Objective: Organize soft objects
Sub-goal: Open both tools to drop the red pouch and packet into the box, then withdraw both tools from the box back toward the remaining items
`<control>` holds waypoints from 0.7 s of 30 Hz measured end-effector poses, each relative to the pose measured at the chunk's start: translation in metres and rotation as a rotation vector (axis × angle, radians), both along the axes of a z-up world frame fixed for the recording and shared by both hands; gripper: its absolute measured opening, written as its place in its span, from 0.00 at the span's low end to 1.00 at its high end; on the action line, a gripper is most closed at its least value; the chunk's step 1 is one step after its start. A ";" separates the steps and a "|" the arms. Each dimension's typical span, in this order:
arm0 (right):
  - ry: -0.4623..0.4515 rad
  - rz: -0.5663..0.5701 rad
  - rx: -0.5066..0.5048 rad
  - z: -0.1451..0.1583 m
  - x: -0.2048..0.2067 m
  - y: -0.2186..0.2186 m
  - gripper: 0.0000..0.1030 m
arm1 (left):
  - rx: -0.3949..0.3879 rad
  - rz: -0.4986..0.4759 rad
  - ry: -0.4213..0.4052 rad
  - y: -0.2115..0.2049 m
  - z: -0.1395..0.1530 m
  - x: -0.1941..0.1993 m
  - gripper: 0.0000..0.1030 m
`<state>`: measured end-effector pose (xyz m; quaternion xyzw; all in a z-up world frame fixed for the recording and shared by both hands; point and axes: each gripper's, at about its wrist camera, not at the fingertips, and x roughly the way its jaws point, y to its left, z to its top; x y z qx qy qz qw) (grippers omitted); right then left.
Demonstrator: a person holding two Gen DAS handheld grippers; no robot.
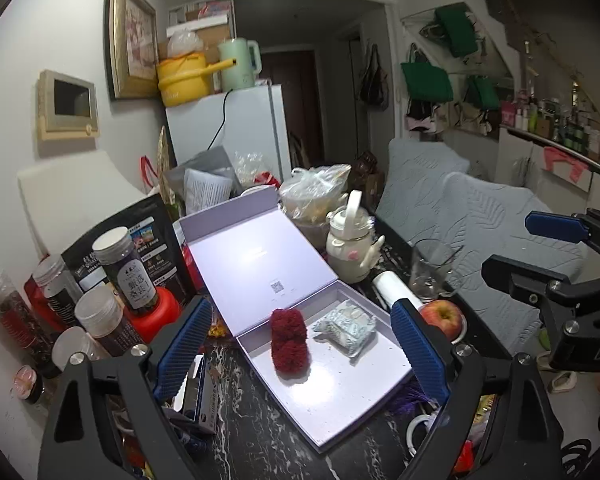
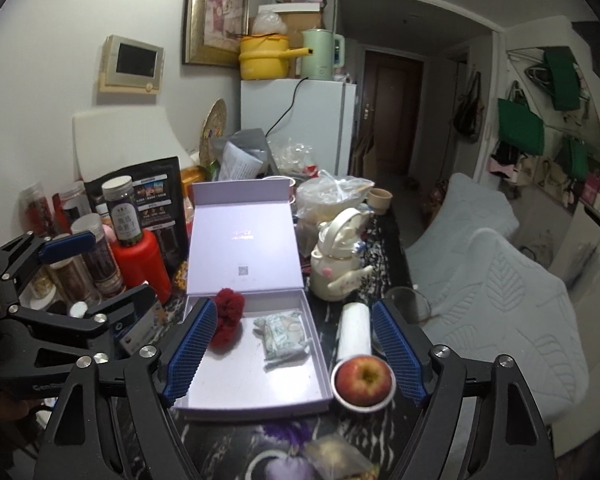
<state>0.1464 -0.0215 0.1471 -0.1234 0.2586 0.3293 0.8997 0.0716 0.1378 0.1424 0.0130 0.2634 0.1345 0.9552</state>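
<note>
Left gripper [image 1: 300, 344]: fingers wide apart, empty.
Right gripper [image 2: 294, 354]: fingers wide apart, empty.
Red pompom [image 1: 289, 340]: in box [image 1: 340, 412], between left fingers, untouched.
Wipes packet [image 1: 346, 326]: right of pompom.

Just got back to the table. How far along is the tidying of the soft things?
Done: the red pompom and tissue pack lie in the open box. In hand: nothing; left gripper and right gripper are open. Left: a purple pompom on the table by the box.
</note>
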 end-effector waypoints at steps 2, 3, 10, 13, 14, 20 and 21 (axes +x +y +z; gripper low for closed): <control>0.003 -0.005 0.007 0.004 -0.009 -0.010 0.84 | 0.005 -0.007 -0.013 -0.008 0.004 -0.012 0.97; 0.000 -0.010 0.005 0.005 -0.013 -0.015 0.86 | 0.006 -0.009 -0.020 -0.011 0.004 -0.017 0.98; -0.025 -0.051 0.006 0.005 -0.044 -0.052 0.90 | -0.019 -0.103 -0.033 -0.037 0.002 -0.046 0.98; -0.023 -0.072 -0.007 -0.001 -0.055 -0.065 0.90 | -0.021 -0.131 -0.030 -0.048 -0.005 -0.054 0.98; -0.026 -0.077 -0.012 -0.003 -0.058 -0.069 0.90 | -0.021 -0.136 -0.027 -0.052 -0.007 -0.056 0.98; -0.045 -0.108 -0.035 -0.017 -0.084 -0.090 0.90 | -0.028 -0.181 -0.025 -0.072 -0.024 -0.072 0.98; -0.052 -0.113 -0.042 -0.020 -0.088 -0.093 0.90 | -0.026 -0.191 -0.023 -0.075 -0.027 -0.074 0.98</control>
